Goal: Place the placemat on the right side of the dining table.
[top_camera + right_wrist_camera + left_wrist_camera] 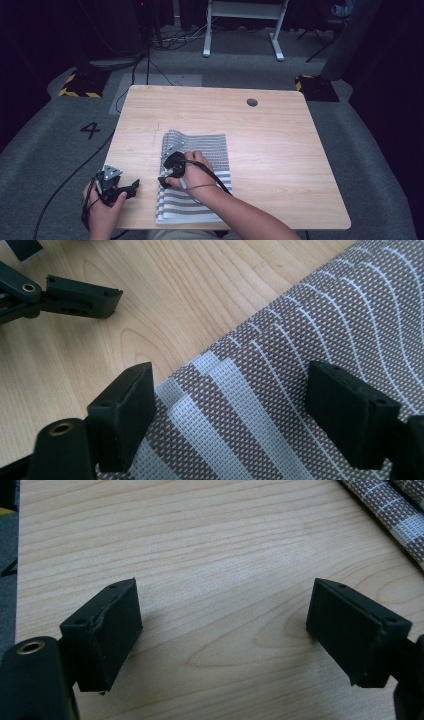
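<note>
From the high view I see my right forearm come in from about 5 o'clock and slant up toward 11 o'clock, the hand bent over the right tool [167, 172] so that it sits on the left part of the striped mat [210, 147]. The left hand [102, 207] stays low at about 7 o'clock of the tabletop [290, 150], wrapped round the left tool [131, 187], which points toward 3 o'clock, at the mat's near left edge.

In the right gripper view the right tool [230, 405] has its jaws spread wide, nothing pinched between them. The left jaw stands right at the mat's folded edge, where cloth meets bare wood, and the right jaw is over the weave. The striped mat [310, 330] fills the ground from 6 o'clock round to 2 o'clock, brown and white mesh with pale bands, and it looks doubled over, with a layered edge running toward 1 o'clock. At 10 o'clock of that view one jaw of the left tool [82, 296] shows over the wood, just apart from the mat.

In the left gripper view the left tool [225, 630] is also spread wide and holds nothing, bare tabletop [210, 555] between its jaws. A corner of the striped mat [395, 510] lies at 2 o'clock, clear of both jaws.

I see no containers on the tabletop.
</note>
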`<action>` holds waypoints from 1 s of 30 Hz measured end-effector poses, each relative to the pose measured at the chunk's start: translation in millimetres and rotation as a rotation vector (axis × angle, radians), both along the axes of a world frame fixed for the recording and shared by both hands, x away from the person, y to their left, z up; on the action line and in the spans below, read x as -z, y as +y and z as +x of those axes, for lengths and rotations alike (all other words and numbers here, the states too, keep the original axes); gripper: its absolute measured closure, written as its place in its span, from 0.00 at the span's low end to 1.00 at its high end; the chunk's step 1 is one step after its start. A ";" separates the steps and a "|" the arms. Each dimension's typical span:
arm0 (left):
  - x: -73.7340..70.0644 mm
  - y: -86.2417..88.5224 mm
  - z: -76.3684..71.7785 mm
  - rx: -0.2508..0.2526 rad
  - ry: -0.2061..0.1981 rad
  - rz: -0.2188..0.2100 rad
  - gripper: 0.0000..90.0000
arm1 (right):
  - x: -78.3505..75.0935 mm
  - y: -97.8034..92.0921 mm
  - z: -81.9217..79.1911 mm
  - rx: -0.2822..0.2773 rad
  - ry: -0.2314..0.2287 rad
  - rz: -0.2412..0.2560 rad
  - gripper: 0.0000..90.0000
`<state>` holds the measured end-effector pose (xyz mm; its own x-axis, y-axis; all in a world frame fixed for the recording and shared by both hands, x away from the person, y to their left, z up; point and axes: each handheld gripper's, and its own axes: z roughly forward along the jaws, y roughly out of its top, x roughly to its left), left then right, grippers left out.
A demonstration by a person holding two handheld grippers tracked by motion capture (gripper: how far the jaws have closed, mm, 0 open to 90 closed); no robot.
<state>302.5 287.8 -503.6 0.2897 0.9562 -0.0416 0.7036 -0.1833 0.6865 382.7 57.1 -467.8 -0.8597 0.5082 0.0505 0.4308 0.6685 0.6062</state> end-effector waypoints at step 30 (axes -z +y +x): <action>-0.1 0.4 2.4 0.014 0.002 -0.001 0.16 | -27.8 -23.1 4.5 -0.143 0.096 -0.052 0.99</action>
